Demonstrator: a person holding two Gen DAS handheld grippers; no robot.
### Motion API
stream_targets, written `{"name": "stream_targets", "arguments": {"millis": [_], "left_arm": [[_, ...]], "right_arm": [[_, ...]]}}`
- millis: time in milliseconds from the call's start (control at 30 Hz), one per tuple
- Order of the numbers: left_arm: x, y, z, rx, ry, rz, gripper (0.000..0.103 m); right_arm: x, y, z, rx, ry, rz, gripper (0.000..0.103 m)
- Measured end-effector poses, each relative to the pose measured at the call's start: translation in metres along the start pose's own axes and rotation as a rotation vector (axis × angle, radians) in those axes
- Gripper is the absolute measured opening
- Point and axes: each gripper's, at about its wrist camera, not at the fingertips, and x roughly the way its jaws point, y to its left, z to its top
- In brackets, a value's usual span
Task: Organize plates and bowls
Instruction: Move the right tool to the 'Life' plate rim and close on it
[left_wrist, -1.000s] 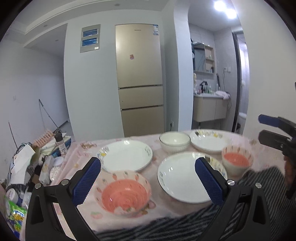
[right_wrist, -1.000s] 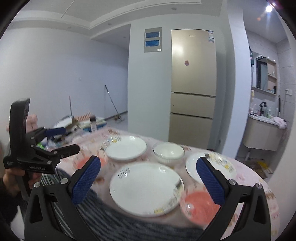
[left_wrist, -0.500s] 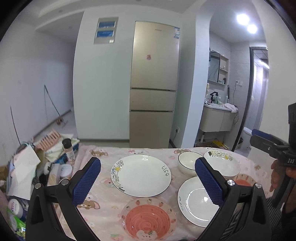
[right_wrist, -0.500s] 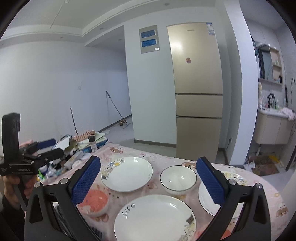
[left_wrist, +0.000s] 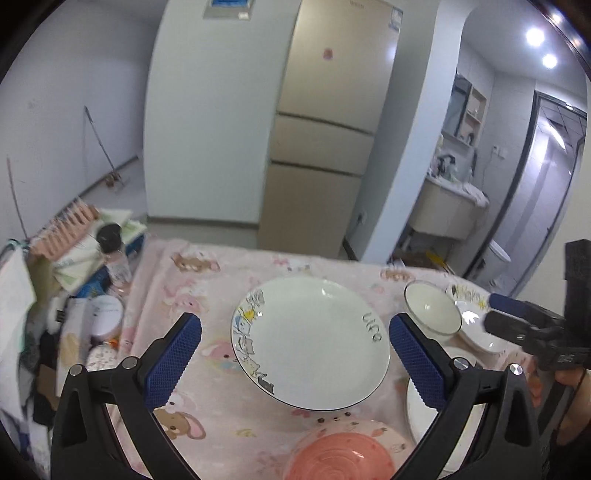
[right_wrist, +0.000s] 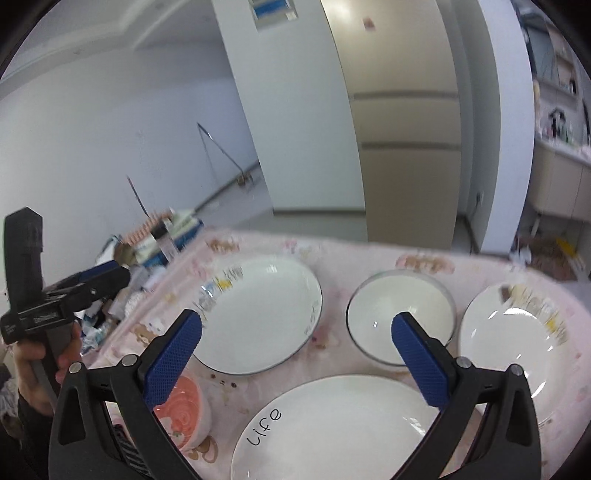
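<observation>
Dishes stand on a table with a pink cartoon cloth (left_wrist: 207, 295). A white plate with drawings (left_wrist: 310, 343) lies between the fingers of my open, empty left gripper (left_wrist: 295, 354); it also shows in the right wrist view (right_wrist: 258, 314). A white bowl (right_wrist: 400, 319) stands to its right, with a second decorated plate (right_wrist: 517, 354) beyond. A plate marked "life" (right_wrist: 340, 432) lies nearest. A pink bowl (left_wrist: 340, 458) sits at the front. My right gripper (right_wrist: 295, 354) is open and empty above the "life" plate and the white bowl.
Clutter of boxes, a bottle (left_wrist: 114, 254) and packets is piled beside the table's left edge. A beige fridge (left_wrist: 325, 129) stands behind the table. A bathroom vanity (left_wrist: 447, 214) is at the back right.
Both grippers have moved forward and tilted down over the table, so the dishes now look closer. Both stay open and empty.
</observation>
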Motion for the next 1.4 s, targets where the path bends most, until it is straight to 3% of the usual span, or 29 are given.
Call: {"name": "stream_targets", "arguments": {"millis": [133, 233, 367, 500, 667, 800, 967, 1000, 1267, 1400], "left_arm": [[0.032, 0.022, -0.006, -0.046, 0.091, -0.02, 0.103], [0.052, 0.039, -0.012, -0.103, 0.151, -0.04, 0.102], [0.073, 0.053, -0.02, -0.139, 0.199, -0.038, 0.101], [0.091, 0.059, -0.025, -0.148, 0.25, -0.022, 0.094], [0.108, 0.06, -0.029, -0.16, 0.3, -0.011, 0.079], [0.12, 0.057, -0.031, -0.152, 0.333, -0.012, 0.064], [0.131, 0.053, -0.033, -0.121, 0.362, -0.016, 0.054], [0.133, 0.052, -0.034, -0.112, 0.369, -0.017, 0.048], [0.147, 0.055, -0.041, -0.123, 0.406, -0.02, 0.034], [0.144, 0.055, -0.042, -0.111, 0.383, -0.001, 0.026]], "right_arm": [[0.029, -0.002, -0.007, 0.037, 0.069, 0.011, 0.085], [0.042, 0.003, -0.008, 0.032, 0.1, -0.002, 0.068], [0.057, 0.013, -0.005, -0.004, 0.121, -0.021, 0.065], [0.081, 0.017, -0.001, -0.012, 0.168, -0.037, 0.056], [0.117, 0.016, 0.001, -0.041, 0.232, -0.108, 0.035], [0.135, 0.014, 0.003, -0.062, 0.254, -0.169, 0.034], [0.153, 0.016, 0.0, -0.093, 0.288, -0.188, 0.034], [0.155, 0.016, -0.001, -0.103, 0.292, -0.196, 0.033], [0.166, 0.024, -0.001, -0.173, 0.302, -0.252, 0.033], [0.174, 0.028, 0.001, -0.195, 0.324, -0.279, 0.034]]}}
